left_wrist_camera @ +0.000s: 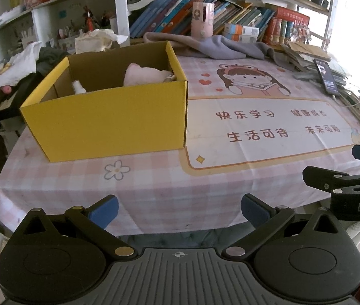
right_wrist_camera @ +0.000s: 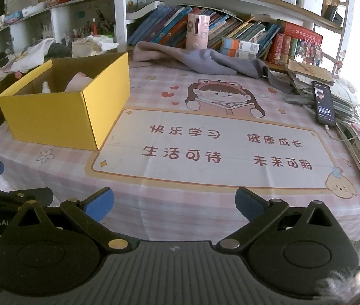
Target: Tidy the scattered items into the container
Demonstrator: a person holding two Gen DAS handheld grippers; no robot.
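While both tools sit back at the near edge, read the scene outward like this:
Left gripper (left_wrist_camera: 179,211): your fingers are spread wide with nothing between them, low over the near hem of the surface (left_wrist_camera: 154,178)
Right gripper (right_wrist_camera: 174,204): the same, fingers wide and empty, level beside your left one
Open cloth: from either view the checked cover in front of you shows no loose item, so the tidying looks close to done
Yellow box (left_wrist_camera: 109,124): it stands ahead and to the left of both tools, long axis running across your view, top open; your left hand is the nearer one, the right would have to cross over
Inside the box: a small white bottle (left_wrist_camera: 78,87) by the left wall and a pink soft bundle (left_wrist_camera: 144,75) toward the right are already in
Far edge: a grey-and-pink cloth (left_wrist_camera: 220,47) is draped against the books, and a phone (right_wrist_camera: 323,103) leans on a paper stack at far right; whether either counts as scattered you cannot tell from here
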